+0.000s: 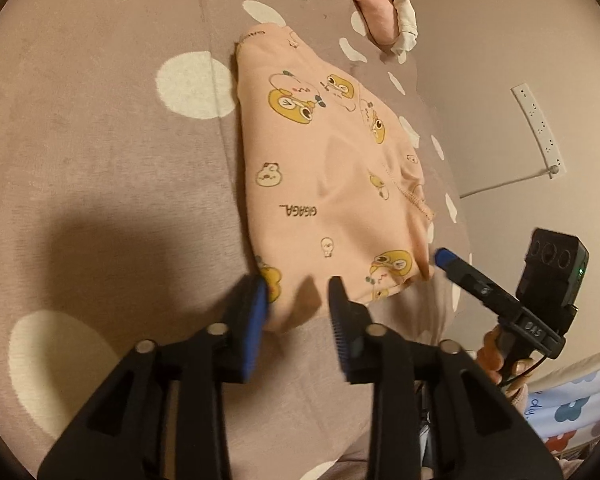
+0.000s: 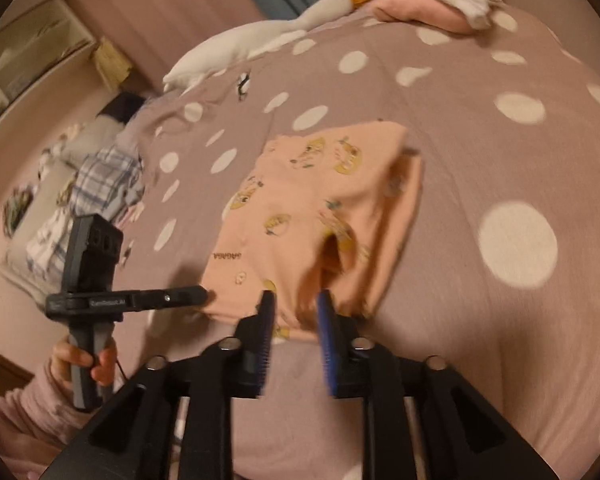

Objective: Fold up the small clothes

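A small peach garment (image 1: 332, 184) with yellow cartoon prints lies folded on the mauve polka-dot bedspread (image 1: 100, 140). It also shows in the right wrist view (image 2: 320, 220). My left gripper (image 1: 298, 292) is open, its fingertips at the garment's near edge, nothing between them. My right gripper (image 2: 294, 308) is open at the near edge too, a raised fold of cloth just beyond its tips. The right gripper shows from the side in the left wrist view (image 1: 444, 258), at the garment's near right corner. The left gripper shows in the right wrist view (image 2: 204, 294) at the near left corner.
A pink and white folded pile (image 1: 380, 8) lies at the far end of the bed, also in the right wrist view (image 2: 428, 4). A white goose plush (image 2: 260, 36) lies at the far left. A power strip (image 1: 540, 128) hangs on the wall. Plaid cloth (image 2: 104, 176) lies beyond the bed's left edge.
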`<state>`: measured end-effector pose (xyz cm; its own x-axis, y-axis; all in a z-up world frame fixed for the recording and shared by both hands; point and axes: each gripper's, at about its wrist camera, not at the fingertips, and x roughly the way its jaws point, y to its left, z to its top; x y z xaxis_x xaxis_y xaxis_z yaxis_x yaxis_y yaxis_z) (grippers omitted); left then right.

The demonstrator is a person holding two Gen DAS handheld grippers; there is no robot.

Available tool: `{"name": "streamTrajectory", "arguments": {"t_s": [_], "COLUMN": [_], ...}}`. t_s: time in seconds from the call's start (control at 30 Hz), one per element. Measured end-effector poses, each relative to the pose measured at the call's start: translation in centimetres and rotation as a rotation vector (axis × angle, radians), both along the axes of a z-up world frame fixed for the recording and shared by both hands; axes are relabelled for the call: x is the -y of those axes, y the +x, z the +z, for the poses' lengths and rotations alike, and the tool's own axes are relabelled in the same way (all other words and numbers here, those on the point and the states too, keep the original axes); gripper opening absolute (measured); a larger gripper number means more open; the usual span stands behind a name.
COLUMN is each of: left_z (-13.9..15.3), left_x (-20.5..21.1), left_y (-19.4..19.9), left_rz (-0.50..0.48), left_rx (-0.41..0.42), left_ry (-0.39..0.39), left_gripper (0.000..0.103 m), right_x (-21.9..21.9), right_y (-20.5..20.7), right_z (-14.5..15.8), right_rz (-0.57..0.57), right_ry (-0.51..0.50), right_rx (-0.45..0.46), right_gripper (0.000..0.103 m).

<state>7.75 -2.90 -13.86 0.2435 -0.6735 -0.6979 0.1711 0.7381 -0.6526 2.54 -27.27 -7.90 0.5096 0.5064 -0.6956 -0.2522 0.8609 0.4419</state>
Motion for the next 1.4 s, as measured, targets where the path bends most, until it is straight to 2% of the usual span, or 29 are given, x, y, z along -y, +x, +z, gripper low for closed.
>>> {"name": "streamTrajectory", "arguments": {"t_s": [0.13, 0.23, 0.27, 0.3, 0.4, 0.47, 0.53, 0.6, 0.67, 0.77, 0.87, 1.0, 1.1, 1.23, 1.4], "left_z": [-0.9, -1.5, -1.6, -1.7, -1.6, -1.2, -0.9, -1.0, -1.5, -1.3, -0.3, 1.5, 2.5, 2.8, 1.3], "left_x": [0.7, 0.6, 0.5, 0.5, 0.0, -0.2, -0.4, -0.5, -0.5, -0.2, 0.3, 0.4, 1.0, 3.0, 4.8], "left_y": [0.7, 1.0, 1.1, 1.1, 1.0, 0.9, 0.9, 0.9, 1.0, 1.0, 0.6, -0.1, -0.1, 0.1, 0.9], "left_rz": [-0.003, -0.001, -0.001, -0.004, -0.009, -0.017, -0.031, -0.035, -0.038, -0.044, -0.067, -0.087, -0.098, -0.13, -0.156], "left_rx": [-0.037, -0.066, -0.076, -0.079, -0.08, -0.067, -0.06, -0.047, -0.061, -0.047, -0.016, 0.075, 0.134, 0.168, 0.141], "left_ry": [-0.016, -0.058, -0.079, -0.084, -0.095, -0.071, -0.05, -0.005, -0.001, 0.024, 0.081, 0.168, 0.17, 0.166, 0.19], "left_gripper": [0.036, 0.031, 0.019, 0.014, 0.011, 0.01, 0.01, 0.01, 0.011, 0.014, 0.015, 0.02, 0.021, 0.021, 0.021], "right_x": [-1.3, -1.4, -1.4, -1.2, 0.5, 1.8, 2.4, 2.4, 2.5, 2.9, 3.4, 4.1, 3.7, 2.2, -0.6], "right_y": [1.7, 2.2, 2.2, 1.9, 0.9, 0.3, 0.1, 0.1, 0.2, 0.4, 0.4, 0.0, 0.1, 1.6, 4.8], "right_z": [-1.6, -2.6, -2.8, -2.8, -2.1, -1.8, -1.7, -2.3, -3.7, -5.0, -4.1, -2.1, -0.8, 0.1, 0.4], "right_rz": [0.02, 0.031, 0.032, 0.04, 0.021, 0.003, -0.009, -0.019, -0.04, -0.074, -0.107, -0.171, -0.167, -0.14, -0.1], "right_ry": [-0.055, -0.073, -0.073, -0.052, 0.054, 0.127, 0.148, 0.106, 0.07, 0.067, 0.051, -0.076, -0.062, -0.027, -0.058], "right_rx": [-0.045, -0.075, -0.078, -0.08, -0.071, -0.069, -0.07, -0.094, -0.142, -0.177, -0.166, -0.098, -0.036, 0.022, 0.06], "right_gripper": [0.031, 0.031, 0.022, 0.011, 0.007, 0.007, 0.007, 0.006, 0.006, 0.006, 0.006, 0.007, 0.007, 0.007, 0.007]}}
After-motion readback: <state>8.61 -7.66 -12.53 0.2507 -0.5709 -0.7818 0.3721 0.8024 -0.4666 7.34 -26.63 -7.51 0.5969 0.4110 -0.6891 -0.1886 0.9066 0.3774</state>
